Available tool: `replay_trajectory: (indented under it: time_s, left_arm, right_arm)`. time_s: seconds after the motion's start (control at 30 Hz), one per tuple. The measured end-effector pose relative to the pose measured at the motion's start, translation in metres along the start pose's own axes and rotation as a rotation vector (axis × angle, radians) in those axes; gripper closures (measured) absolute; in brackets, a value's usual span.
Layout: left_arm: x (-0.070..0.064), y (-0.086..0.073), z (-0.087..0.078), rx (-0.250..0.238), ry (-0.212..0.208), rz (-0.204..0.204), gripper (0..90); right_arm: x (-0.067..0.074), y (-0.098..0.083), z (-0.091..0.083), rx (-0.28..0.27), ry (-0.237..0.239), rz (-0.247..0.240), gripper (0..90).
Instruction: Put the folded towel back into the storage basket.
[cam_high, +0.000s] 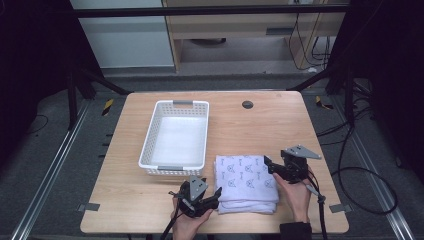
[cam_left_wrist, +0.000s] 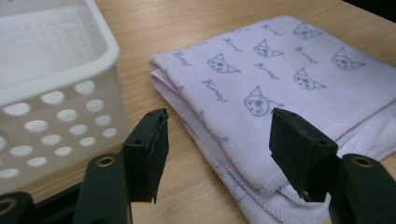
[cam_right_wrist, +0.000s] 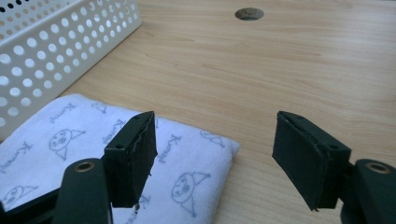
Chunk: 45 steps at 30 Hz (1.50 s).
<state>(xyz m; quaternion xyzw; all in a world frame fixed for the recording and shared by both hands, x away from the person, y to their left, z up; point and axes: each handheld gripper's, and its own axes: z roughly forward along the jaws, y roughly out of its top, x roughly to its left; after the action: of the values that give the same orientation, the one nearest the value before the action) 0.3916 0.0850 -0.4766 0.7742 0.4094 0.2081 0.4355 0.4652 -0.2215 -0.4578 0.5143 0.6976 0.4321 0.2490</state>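
Two hand-held grippers flank a folded towel (cam_high: 246, 184) lying at the table's (cam_high: 280, 125) near edge, just right of a white basket (cam_high: 175, 137). Left gripper (cam_high: 219, 194), jaws spread and empty, points at the towel's near-left corner from beside the basket's front wall. Right gripper (cam_high: 266, 163), jaws likewise parted with nothing between them, angles in over the towel's far-right corner. Bare tabletop lies open beyond the towel toward a round grommet (cam_high: 247, 104).

One folded towel (cam_high: 246, 182), one white basket (cam_high: 175, 137), two claws, one table (cam_high: 270, 125)
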Motion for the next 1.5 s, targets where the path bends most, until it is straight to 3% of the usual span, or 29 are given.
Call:
replay_trajectory:
  time_s: [0.1,0.4,0.67,0.97,1.17,1.5]
  left_arm:
    - [-0.002,-0.001,0.008,0.024,-0.004,-0.005,36.6]
    - [-0.003,-0.009,0.026,0.074,-0.022,-0.041,35.3]
    - [-0.003,-0.011,0.032,0.081,-0.035,-0.065,34.3]
    - [-0.002,-0.013,0.039,0.102,-0.054,-0.107,33.5]
    - [-0.006,-0.013,0.039,0.104,-0.028,-0.105,34.8]
    - [-0.008,-0.011,0.04,0.119,-0.072,-0.13,51.5]
  right_arm:
    - [-0.001,-0.004,0.004,0.014,0.018,0.02,31.1]
    - [-0.003,-0.014,0.017,0.074,0.009,0.005,34.5]
    - [-0.003,-0.023,0.029,0.143,0.03,0.011,42.1]
    - [-0.002,-0.029,0.035,0.178,0.033,0.027,45.3]
    - [-0.006,-0.032,0.037,0.181,0.071,0.091,50.5]
    - [-0.004,-0.032,0.037,0.188,0.115,0.117,65.9]
